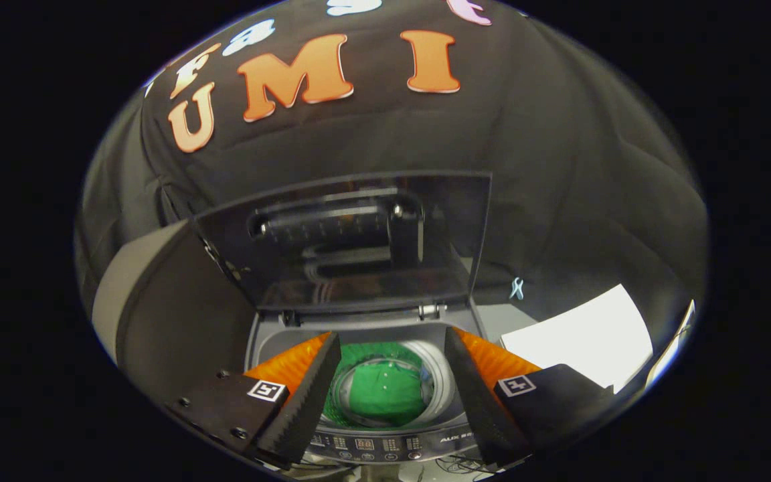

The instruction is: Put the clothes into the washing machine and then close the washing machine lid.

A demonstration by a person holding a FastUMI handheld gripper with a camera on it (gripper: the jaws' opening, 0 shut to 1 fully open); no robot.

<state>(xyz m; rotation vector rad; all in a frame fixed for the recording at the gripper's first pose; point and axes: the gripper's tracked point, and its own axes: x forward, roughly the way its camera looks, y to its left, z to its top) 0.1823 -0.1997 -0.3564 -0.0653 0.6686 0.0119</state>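
1. The gripper (385, 395) hangs over the top-loading washing machine (385, 445), looking down into it, with its two fingers spread wide apart.
2. Nothing sits between the fingers; one finger (305, 395) stands at about 8 o'clock from the drum mouth, the other at about 4 o'clock, and neither touches cloth, rim or lid.
3. The green clothes (380, 395) lie down inside the drum (434, 375), seen through the gap between the fingers and well below them. They look like a flattened bundle at the bottom of the tub.
4. The washing machine lid (345, 241) is up, standing open at 12 o'clock from the drum, beyond the fingers. It is dark and see-through, and a handle-like moulding shows on it.
5. A small metal hinge (431, 310) shows at the lid's lower edge, at roughly 1 o'clock from the drum.
6. The control panel (372, 445) with its buttons runs along the machine's near edge, at 6 o'clock from the drum, under the fingertips.
7. A white sheet (579, 338) lies flat at about 3 o'clock from the machine, well apart from the fingers.
8. A grey panel (138, 288) stands at about 9 o'clock beside the machine.
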